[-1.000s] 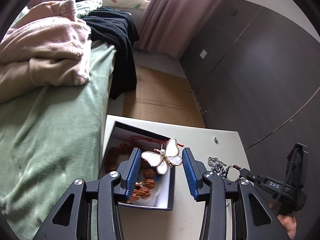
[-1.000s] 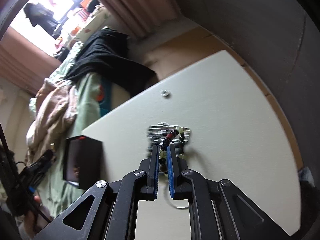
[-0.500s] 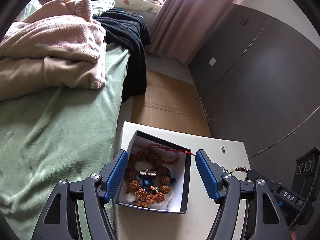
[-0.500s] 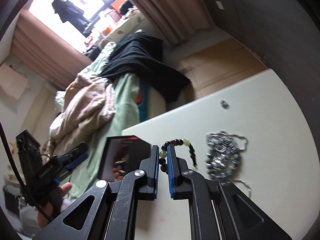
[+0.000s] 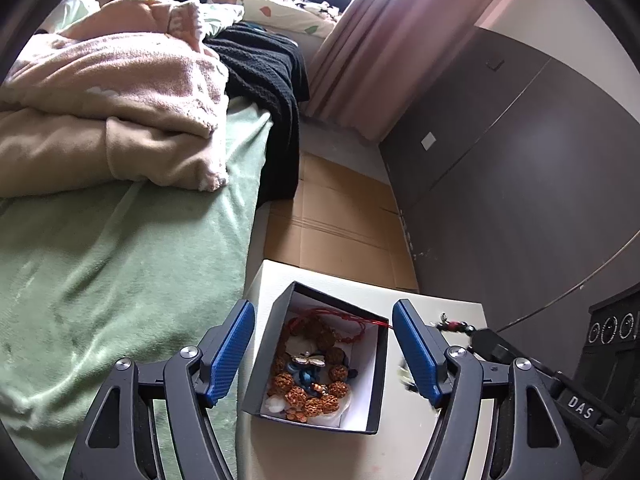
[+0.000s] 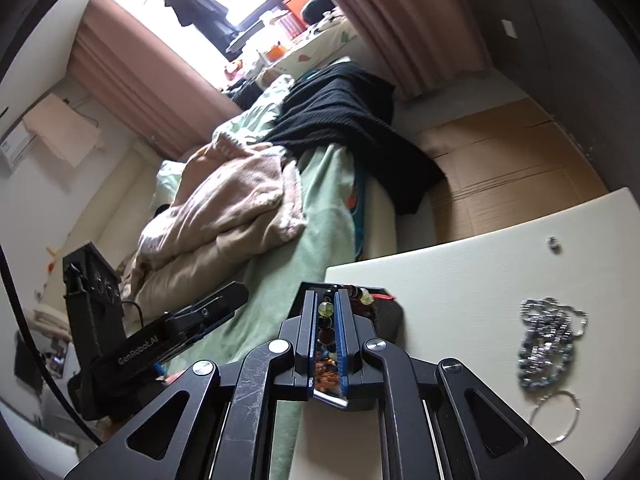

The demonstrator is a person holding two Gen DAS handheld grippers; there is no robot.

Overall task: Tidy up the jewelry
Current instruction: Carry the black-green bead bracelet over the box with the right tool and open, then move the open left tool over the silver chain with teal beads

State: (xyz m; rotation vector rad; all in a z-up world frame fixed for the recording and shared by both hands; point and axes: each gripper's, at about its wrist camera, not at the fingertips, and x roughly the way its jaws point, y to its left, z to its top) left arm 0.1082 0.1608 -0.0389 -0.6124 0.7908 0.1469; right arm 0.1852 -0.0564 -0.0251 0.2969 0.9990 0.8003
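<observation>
An open black jewelry box (image 5: 260, 364) with a white lining stands on the white table (image 5: 404, 444). It holds brown bead strings, a red cord and a butterfly brooch (image 5: 307, 359). My left gripper (image 5: 324, 354) is open and empty, its blue fingers either side of the box. My right gripper (image 6: 325, 312) is shut on a beaded bracelet (image 6: 326, 309) of dark, red and green beads, held over the box (image 6: 390, 314). The bracelet also shows in the left wrist view (image 5: 454, 325), at the box's right.
A silver chain heap (image 6: 548, 340), a thin wire hoop (image 6: 558, 420) and a small ring (image 6: 553, 243) lie on the table to the right. A bed with green sheet (image 5: 100, 280) and blankets borders the table's left. Dark cabinets (image 5: 520, 180) stand on the right.
The butterfly brooch left my left gripper and now lies in the box; the left jaws opened wider and pulled back. My right gripper lifted the bracelet from the chain heap over to the box.
</observation>
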